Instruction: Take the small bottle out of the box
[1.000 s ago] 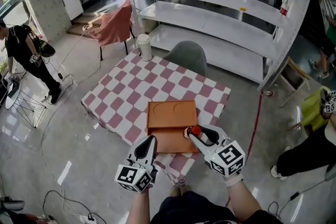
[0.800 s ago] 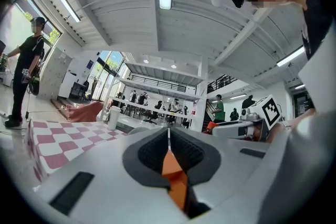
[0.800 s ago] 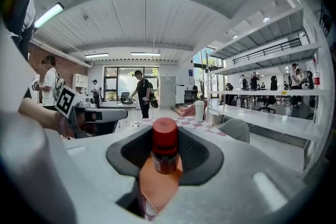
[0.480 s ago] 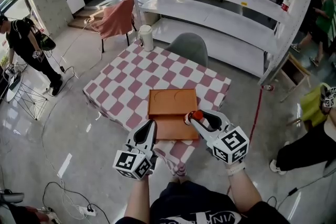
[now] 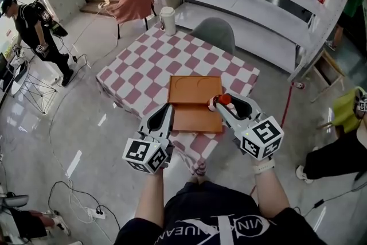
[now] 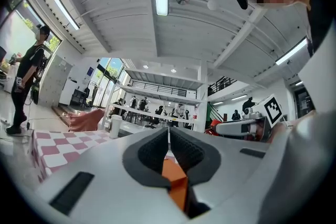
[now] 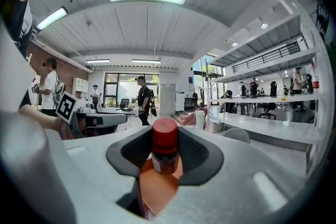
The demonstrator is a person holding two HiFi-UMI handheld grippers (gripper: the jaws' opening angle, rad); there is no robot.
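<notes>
The right tool [image 5: 219, 105] grips a small bottle [image 7: 164, 150] with a red cap between its pads, just above the right side of the open orange box [image 5: 194, 90] on the checked surface [image 5: 140, 74]. The left tool [image 5: 162, 117], jaws pressed together and empty, hovers by the box's left edge.

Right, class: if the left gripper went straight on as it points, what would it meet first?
Likely nothing near: the left gripper passes above the box and table toward the white shelves; depth unclear.
</notes>
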